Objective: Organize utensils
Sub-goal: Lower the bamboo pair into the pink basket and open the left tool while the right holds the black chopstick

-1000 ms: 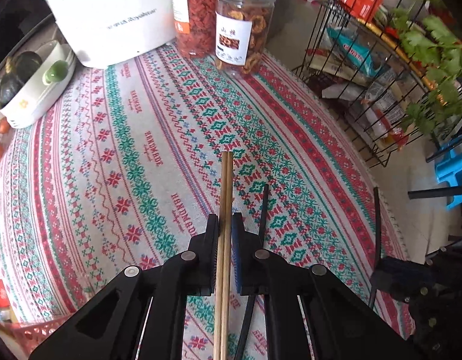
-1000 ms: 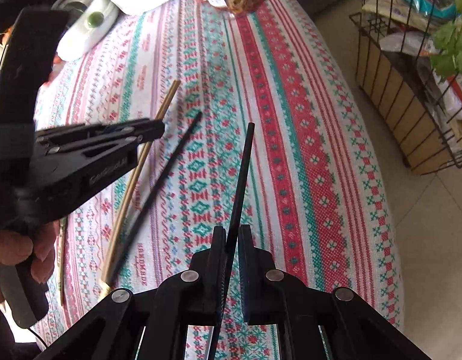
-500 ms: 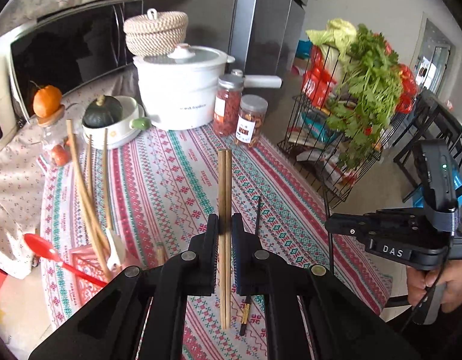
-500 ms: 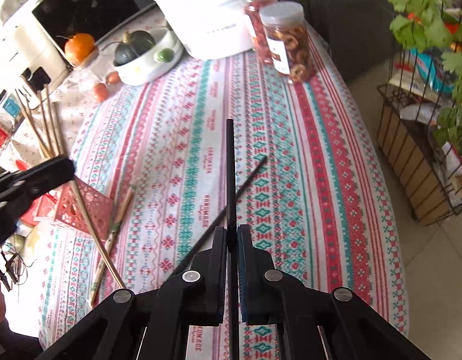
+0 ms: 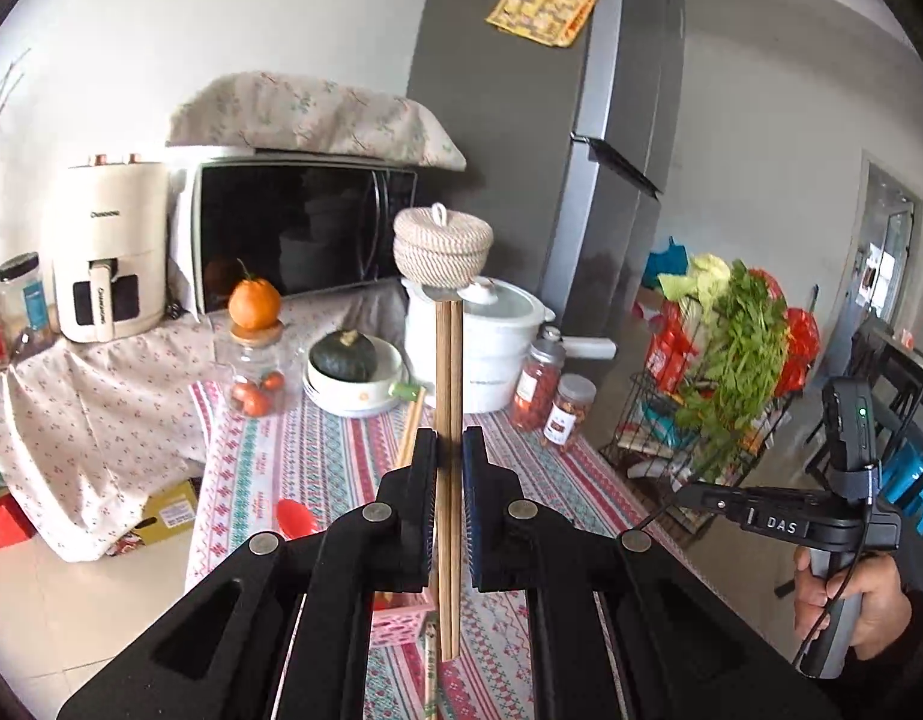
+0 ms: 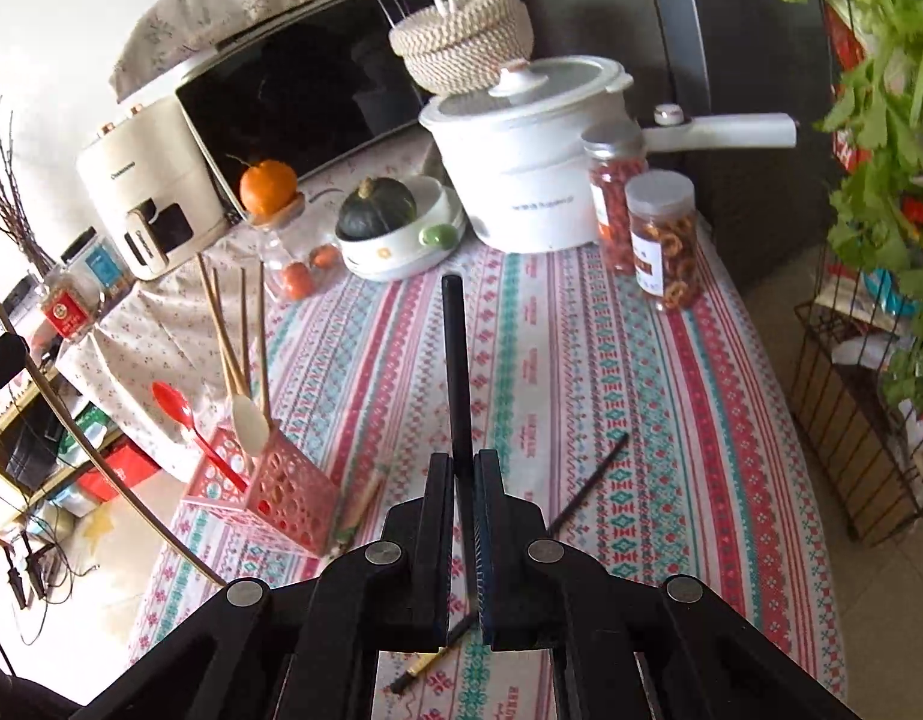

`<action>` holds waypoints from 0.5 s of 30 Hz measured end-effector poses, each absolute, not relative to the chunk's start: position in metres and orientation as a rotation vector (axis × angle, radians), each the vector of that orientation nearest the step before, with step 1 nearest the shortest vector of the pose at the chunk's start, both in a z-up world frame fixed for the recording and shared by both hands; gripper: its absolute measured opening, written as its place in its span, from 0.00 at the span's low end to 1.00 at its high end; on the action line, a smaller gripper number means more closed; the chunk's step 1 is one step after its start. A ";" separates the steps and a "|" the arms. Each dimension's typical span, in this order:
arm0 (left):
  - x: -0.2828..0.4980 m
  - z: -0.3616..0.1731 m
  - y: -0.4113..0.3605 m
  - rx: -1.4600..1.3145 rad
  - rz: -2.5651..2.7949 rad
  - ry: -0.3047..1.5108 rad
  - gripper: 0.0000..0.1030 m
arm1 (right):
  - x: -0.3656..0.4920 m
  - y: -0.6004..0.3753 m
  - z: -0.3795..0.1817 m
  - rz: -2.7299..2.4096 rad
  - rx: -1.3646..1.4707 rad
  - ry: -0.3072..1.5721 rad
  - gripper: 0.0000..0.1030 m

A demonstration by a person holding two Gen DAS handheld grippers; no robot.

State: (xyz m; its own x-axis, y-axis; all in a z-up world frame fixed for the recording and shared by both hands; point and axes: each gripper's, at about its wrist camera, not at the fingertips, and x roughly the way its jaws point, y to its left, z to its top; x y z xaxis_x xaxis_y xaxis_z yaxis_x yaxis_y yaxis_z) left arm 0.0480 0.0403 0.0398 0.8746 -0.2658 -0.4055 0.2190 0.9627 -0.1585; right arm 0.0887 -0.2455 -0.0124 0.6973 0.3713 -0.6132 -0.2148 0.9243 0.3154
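Right gripper [image 6: 461,474] clenched on slim black chopstick [image 6: 455,360], long axis pointing away, far-up. Left gripper [image 5: 448,450] grips pair of wooden chopsticks [image 5: 447,420], upright. Pink perforated plastic utensil basket [image 6: 275,495] sits near-left on table, likely closer to left gripper.

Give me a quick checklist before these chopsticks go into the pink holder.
1. Left gripper shut on wooden chopsticks: ok.
2. Right gripper shut on black chopstick: ok.
3. Pink holder upright on tablecloth: ok.
4. Room in holder beside red spoon: cannot tell.
5. All chopsticks gathered: not ok, second black chopstick lies on the cloth.
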 end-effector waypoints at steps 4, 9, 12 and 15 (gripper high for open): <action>0.048 0.046 0.060 -0.142 -0.200 0.365 0.08 | 0.088 -0.236 0.005 0.351 0.237 0.673 0.04; 0.057 0.040 0.074 -0.158 -0.146 0.305 0.08 | 0.094 -0.220 0.019 0.382 0.235 0.655 0.04; 0.065 0.032 0.076 -0.147 -0.131 0.323 0.08 | 0.098 -0.211 0.021 0.390 0.226 0.676 0.04; 0.070 0.024 0.076 -0.123 -0.115 0.343 0.08 | 0.098 -0.204 0.021 0.405 0.221 0.687 0.03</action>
